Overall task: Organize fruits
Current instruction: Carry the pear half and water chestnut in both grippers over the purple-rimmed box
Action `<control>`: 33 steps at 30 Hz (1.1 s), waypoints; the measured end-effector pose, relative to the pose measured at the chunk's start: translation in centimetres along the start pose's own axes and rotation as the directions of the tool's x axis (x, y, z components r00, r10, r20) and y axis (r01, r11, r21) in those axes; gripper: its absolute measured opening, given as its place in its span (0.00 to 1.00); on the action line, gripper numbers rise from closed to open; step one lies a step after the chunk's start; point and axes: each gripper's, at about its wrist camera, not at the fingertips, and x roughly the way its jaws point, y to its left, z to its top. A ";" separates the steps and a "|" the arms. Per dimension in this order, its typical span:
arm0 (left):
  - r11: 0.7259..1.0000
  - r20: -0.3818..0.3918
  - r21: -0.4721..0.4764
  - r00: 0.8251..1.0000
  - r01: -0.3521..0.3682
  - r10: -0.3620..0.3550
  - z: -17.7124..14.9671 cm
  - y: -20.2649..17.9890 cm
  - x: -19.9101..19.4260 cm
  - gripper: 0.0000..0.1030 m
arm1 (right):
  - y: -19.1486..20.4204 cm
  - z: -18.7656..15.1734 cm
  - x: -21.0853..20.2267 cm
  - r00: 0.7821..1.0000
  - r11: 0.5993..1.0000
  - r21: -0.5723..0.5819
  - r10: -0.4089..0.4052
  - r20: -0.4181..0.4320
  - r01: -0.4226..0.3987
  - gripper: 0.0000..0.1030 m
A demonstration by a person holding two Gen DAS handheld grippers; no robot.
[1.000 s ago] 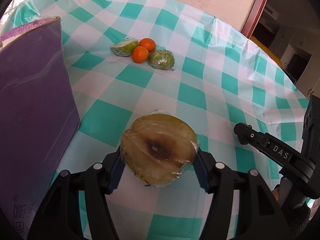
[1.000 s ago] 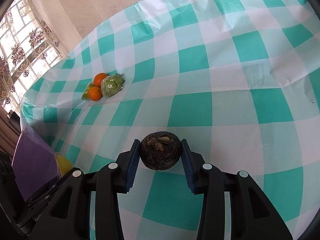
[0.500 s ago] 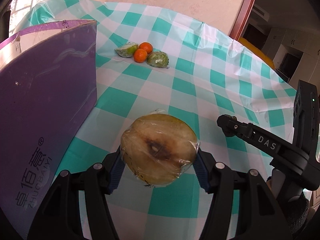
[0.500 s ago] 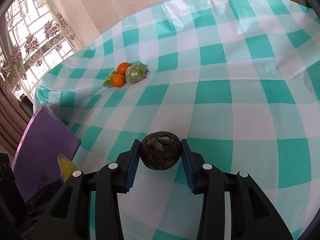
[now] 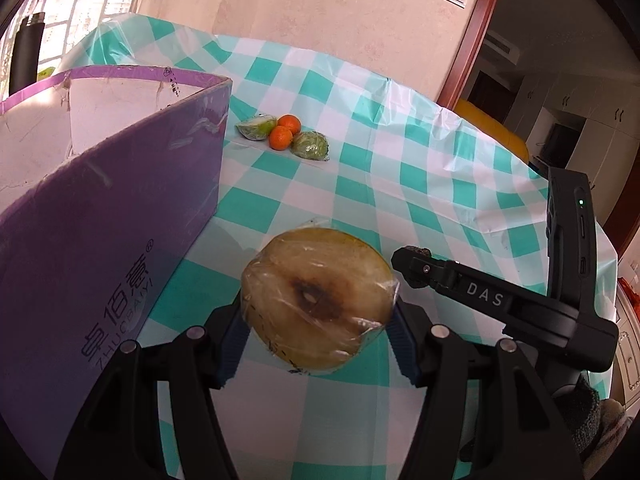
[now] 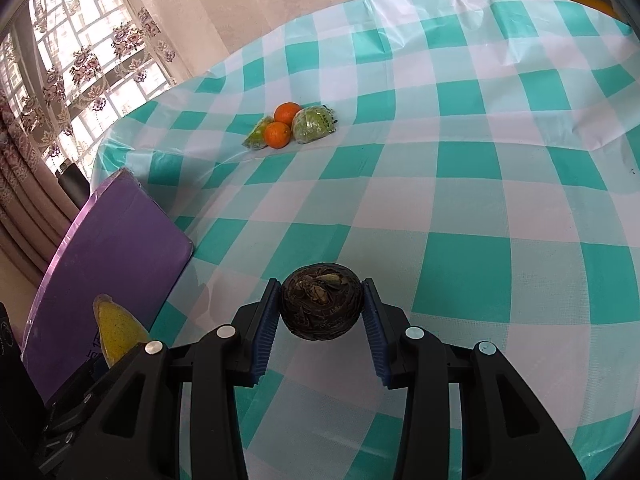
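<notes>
My left gripper [image 5: 318,326] is shut on a halved yellow fruit wrapped in cling film [image 5: 318,302], its browned cut face toward the camera, held above the checked tablecloth [image 5: 400,184]. My right gripper [image 6: 320,312] is shut on a small dark round fruit [image 6: 321,306]; it also shows at the right of the left wrist view as the right gripper [image 5: 416,270]. Far across the table lie two oranges [image 5: 284,131], a wrapped green wedge [image 5: 256,128] and a wrapped green fruit [image 5: 310,146]. A purple box [image 5: 108,216] stands open at the left.
The purple box [image 6: 108,236] sits at the table's left edge, its white inside showing in the left wrist view. A curtained window [image 6: 60,60] is behind it. A doorway [image 5: 520,92] and cabinets lie beyond the table's right side.
Both grippers have drawn back from the far fruit pile with their fruits still held. The purple box now shows its open top and the room beyond the table has come into view.
</notes>
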 end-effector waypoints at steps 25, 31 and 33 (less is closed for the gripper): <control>0.975 0.245 0.180 0.966 -0.129 0.082 0.4 0.7 -10.9 0.60 | 2.6 -1.0 0.0 0.984 0.975 0.132 0.175 0.029 -0.178 0.39; 0.980 0.324 0.129 0.941 -0.149 0.101 2.0 1.4 -13.7 0.60 | 5.5 1.0 -3.2 0.971 0.975 0.035 0.214 0.107 -0.219 0.39; 0.978 0.341 0.103 0.930 -0.182 0.138 2.7 2.1 -14.9 0.60 | 7.6 1.8 -4.3 0.960 0.968 -0.020 0.251 0.123 -0.251 0.39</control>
